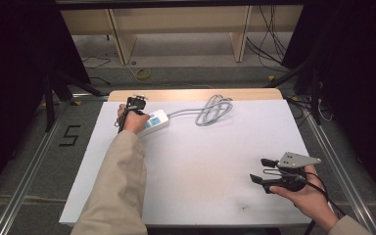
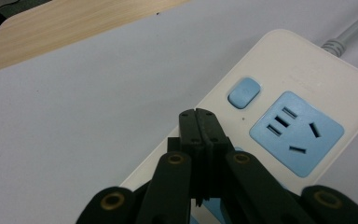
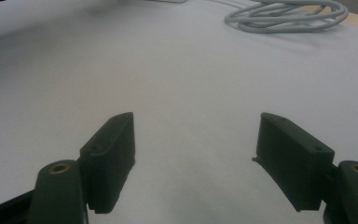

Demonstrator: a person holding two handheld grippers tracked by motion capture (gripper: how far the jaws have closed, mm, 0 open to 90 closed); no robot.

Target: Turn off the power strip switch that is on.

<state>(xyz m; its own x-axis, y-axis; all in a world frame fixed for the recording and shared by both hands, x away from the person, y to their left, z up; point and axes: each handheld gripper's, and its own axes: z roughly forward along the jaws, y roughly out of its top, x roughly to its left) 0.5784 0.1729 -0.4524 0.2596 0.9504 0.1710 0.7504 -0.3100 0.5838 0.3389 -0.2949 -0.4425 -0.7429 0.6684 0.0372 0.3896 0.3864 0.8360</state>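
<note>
A white power strip [image 1: 155, 122] with pale blue sockets is seen lying near the far left corner of the white table [image 1: 200, 166], its grey cord [image 1: 214, 108] run off toward the far edge and gathered there in a loose coil. In the left gripper view, a blue rocker switch [image 2: 244, 92] is shown just beyond the tips of the left gripper [image 2: 198, 114], beside a blue socket panel [image 2: 297, 133]. The left gripper's jaws are pressed fully together with nothing held between them, and are poised over the body of the strip, just short of the switch; whether the tips are touching the casing cannot be told. The closed jaws appear to be used as a single prodding point, so the step in hand is judged to be the pressing of the switch. A short advance of the tips onto the blue rocker, followed by a firm downward push, is what the next move would call for; care would be needed that the strip is not slid along the table instead. The right gripper [image 1: 263, 170] is held idle above the near right corner of the table, well apart from the strip, its jaws spread wide and empty. It could be brought across to steady the casing if required.
</note>
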